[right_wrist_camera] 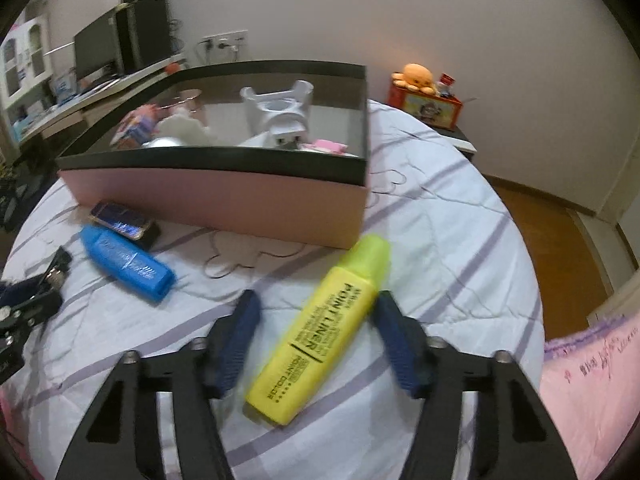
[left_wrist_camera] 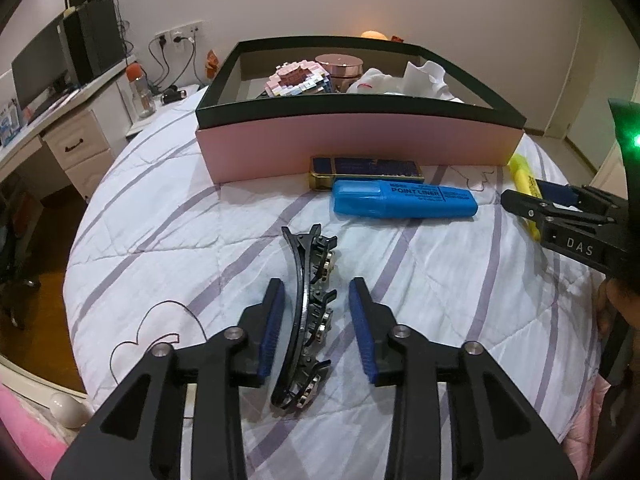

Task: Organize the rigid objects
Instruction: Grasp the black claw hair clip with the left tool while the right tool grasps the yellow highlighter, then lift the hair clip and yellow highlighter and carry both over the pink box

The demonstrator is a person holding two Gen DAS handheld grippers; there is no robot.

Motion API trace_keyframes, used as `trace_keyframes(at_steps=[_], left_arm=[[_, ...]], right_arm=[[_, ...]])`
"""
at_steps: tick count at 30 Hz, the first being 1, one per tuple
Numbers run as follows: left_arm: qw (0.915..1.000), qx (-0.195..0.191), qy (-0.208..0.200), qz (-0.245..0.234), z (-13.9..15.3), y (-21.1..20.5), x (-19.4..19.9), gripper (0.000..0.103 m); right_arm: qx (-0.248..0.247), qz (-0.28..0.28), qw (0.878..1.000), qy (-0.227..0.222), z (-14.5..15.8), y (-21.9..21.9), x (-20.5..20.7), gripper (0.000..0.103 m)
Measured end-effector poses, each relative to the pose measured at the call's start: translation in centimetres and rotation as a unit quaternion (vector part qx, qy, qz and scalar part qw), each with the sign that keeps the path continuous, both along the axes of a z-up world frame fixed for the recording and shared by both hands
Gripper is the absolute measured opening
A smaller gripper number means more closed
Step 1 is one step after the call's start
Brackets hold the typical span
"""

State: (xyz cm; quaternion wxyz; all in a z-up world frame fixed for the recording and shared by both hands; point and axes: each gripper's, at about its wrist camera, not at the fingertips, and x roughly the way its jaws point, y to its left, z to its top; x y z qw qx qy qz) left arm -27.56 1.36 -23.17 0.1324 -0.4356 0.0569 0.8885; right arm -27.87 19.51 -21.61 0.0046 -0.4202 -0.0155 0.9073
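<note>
We note both claws spread and gripping nothing — left gripper (left_wrist_camera: pixel 318 330) straddles the hair clip (left_wrist_camera: pixel 310 316) lengthwise, right gripper (right_wrist_camera: pixel 318 338) straddles the yellow highlighter (right_wrist_camera: pixel 320 332), whose long axis is skewed.

Pink box (left_wrist_camera: pixel 360 142) with black rim sits open on striped quilt, already holds pink block model (left_wrist_camera: pixel 298 78), rose-gold round tin (left_wrist_camera: pixel 338 65), white bits. Just in front of box: dark blue flat tin (left_wrist_camera: pixel 366 170) with gold edge, blue highlighter (left_wrist_camera: pixel 404 200) flat beside it, capped. Black hair clip (left_wrist_camera: pixel 308 316) lies nearer, long curve, metal teeth showing. Yellow highlighter (right_wrist_camera: pixel 320 336) lies flat near box corner, capped, angled.
</note>
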Motion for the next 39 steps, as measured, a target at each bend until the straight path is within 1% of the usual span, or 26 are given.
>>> trace_keyframes(at_steps=[1, 3, 4, 5, 7, 11, 14, 16, 17, 18, 20, 24, 28, 30, 31, 33, 34, 39], left_arm=[[1.0, -0.003, 0.004, -0.002, 0.0, 0.1, 0.1, 0.036], [0.9999, -0.007, 0.012, -0.004, -0.1, 0.2, 0.3, 0.036], [0.9999, -0.007, 0.014, -0.004, -0.1, 0.2, 0.4, 0.036], [0.9999, -0.005, 0.015, -0.005, -0.1, 0.2, 0.4, 0.036], [0.9998, -0.004, 0.018, -0.007, -0.1, 0.2, 0.3, 0.037], [0.9997, 0.013, 0.023, 0.0, -0.2, 0.0, 0.3, 0.04], [0.9995, 0.023, 0.023, 0.004, -0.2, -0.2, 0.4, 0.038], [0.9995, 0.02, 0.024, 0.004, -0.2, -0.1, 0.5, 0.038], [0.9995, 0.016, 0.026, 0.003, -0.2, 0.1, 0.5, 0.036], [0.9995, 0.01, 0.028, -0.001, -0.2, 0.3, 0.6, 0.032], [0.9996, 0.006, 0.029, 0.004, 0.0, 0.5, 0.7, 0.019], [0.9995, -0.005, 0.03, -0.006, 0.1, 0.9, 1.0, 0.019], [0.9996, -0.005, 0.028, -0.006, 0.3, 0.9, 1.2, 0.019], [0.9995, -0.011, 0.028, -0.008, 0.4, 1.0, 1.4, 0.019], [0.9995, -0.011, 0.029, -0.009, 0.4, 1.1, 1.5, 0.019], [0.9995, -0.008, 0.029, -0.011, 0.5, 1.1, 1.7, 0.019], [0.9995, -0.007, 0.029, -0.012, 0.6, 1.1, 1.7, 0.019], [0.9993, -0.015, 0.035, -0.006, 1.1, 0.9, 2.3, 0.019]], right_arm=[[-0.004, 0.002, 1.0, 0.003, 0.0, 0.1, 0.2, 0.055], [-0.02, 0.012, 1.0, 0.008, 0.1, 0.5, 0.8, 0.046], [-0.025, 0.018, 0.999, 0.009, 0.1, 0.5, 1.2, 0.036], [-0.027, 0.025, 0.999, 0.005, 0.1, 0.4, 1.2, 0.031], [-0.029, 0.037, 0.999, 0.006, 0.2, 0.0, 1.6, 0.027], [-0.027, 0.059, 0.998, 0.005, 0.1, -1.1, 2.2, 0.027], [-0.017, 0.062, 0.998, 0.004, -0.1, -1.3, 2.1, 0.027], [-0.011, 0.062, 0.998, 0.006, -0.2, -1.5, 2.1, 0.027], [-0.008, 0.061, 0.998, 0.007, -0.2, -1.6, 2.2, 0.027], [0.0, 0.061, 0.998, 0.009, -0.2, -1.8, 2.3, 0.027], [0.013, 0.06, 0.998, 0.013, -0.2, -2.1, 2.2, 0.027], [0.008, 0.055, 0.998, 0.026, 0.0, -1.9, 2.6, 0.027], [-0.023, 0.058, 0.998, 0.028, 0.2, -1.5, 3.0, 0.027], [-0.061, 0.068, 0.996, 0.021, 0.2, -1.3, 3.1, 0.027], [-0.088, 0.072, 0.993, 0.023, 0.3, -1.0, 3.2, 0.027], [-0.124, 0.078, 0.989, 0.02, 0.1, -0.7, 3.2, 0.027], [-0.132, 0.078, 0.988, 0.022, 0.1, -0.6, 3.3, 0.027], [-0.143, 0.083, 0.986, 0.028, 0.6, -1.1, 3.8, 0.027]])
